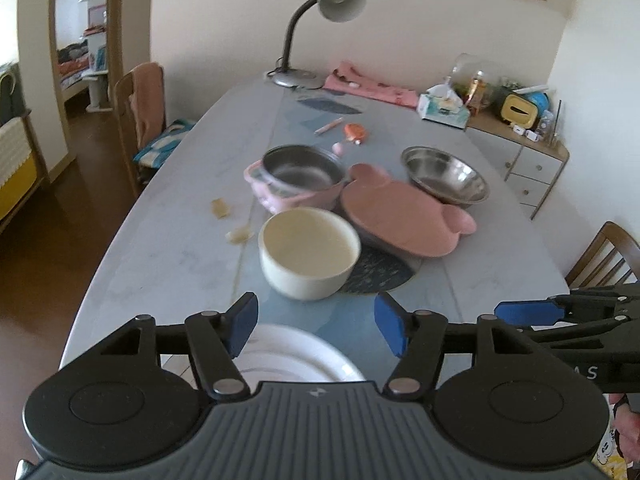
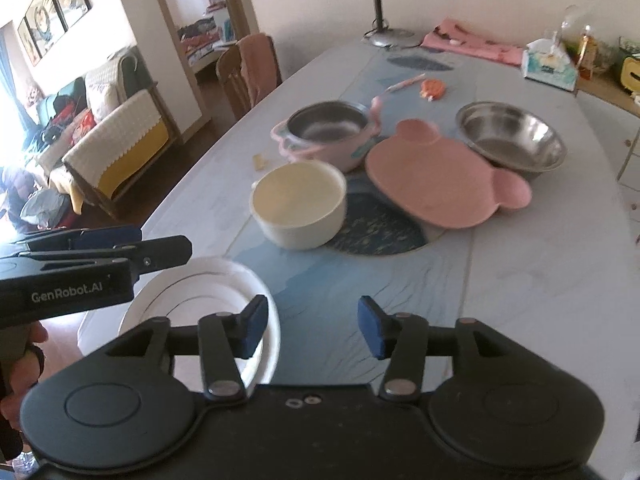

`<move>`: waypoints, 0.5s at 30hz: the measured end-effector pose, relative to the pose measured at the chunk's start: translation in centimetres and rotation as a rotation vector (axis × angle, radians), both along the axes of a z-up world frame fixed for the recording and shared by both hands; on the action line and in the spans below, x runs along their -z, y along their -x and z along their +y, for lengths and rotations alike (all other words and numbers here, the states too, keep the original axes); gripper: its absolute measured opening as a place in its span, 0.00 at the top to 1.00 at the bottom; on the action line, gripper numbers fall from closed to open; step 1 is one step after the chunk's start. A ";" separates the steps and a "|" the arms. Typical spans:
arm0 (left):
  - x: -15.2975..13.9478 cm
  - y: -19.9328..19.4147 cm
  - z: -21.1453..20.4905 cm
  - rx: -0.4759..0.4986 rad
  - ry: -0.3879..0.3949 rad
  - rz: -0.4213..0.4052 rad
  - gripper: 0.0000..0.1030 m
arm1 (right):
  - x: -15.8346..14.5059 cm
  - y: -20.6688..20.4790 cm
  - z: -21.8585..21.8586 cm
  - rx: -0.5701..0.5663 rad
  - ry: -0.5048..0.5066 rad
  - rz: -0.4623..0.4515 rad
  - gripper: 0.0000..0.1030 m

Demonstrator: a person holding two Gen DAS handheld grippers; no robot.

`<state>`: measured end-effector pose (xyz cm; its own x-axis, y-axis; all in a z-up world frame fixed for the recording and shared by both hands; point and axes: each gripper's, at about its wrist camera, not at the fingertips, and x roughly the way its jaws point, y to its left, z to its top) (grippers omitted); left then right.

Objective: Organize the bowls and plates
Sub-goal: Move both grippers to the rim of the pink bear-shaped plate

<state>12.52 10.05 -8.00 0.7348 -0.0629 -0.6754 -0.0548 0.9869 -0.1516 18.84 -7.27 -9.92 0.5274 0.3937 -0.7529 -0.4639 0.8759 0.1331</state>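
Nearest, the left gripper (image 1: 316, 326) and right gripper (image 2: 312, 326) were held w/ jaws apart, nothing gripped, above a white plate (image 2: 208, 284) lying at the near edge of the grey marbled table (image 1: 168, 248). Beyond, a cream bowl (image 1: 308, 252) was seen beside a pink bear-shaped plate (image 1: 400, 216), w/ a pink-rimmed steel pot (image 1: 300, 176) and steel bowl (image 1: 444, 176) behind. Bare tabletop was left at both sides. A lamp (image 1: 316, 32) stood at the far end. A sofa (image 2: 112, 140) was shown in the right wrist view only.

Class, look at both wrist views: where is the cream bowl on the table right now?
In both views the cream bowl sits mid-table on the edge of a dark round mat, in front of the pink pot and left of the pink bear-shaped plate.
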 end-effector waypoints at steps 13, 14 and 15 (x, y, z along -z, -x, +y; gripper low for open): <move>-1.4 -6.3 -8.3 0.014 -0.041 -0.064 0.24 | -2.1 -5.2 -7.8 0.039 -0.010 -0.088 0.19; -1.6 -7.0 -8.9 0.015 -0.041 -0.069 0.24 | -2.2 -5.9 -8.4 0.039 -0.012 -0.093 0.18; -1.7 -7.5 -9.5 0.014 -0.043 -0.073 0.24 | -2.4 -6.4 -9.0 0.041 -0.014 -0.099 0.17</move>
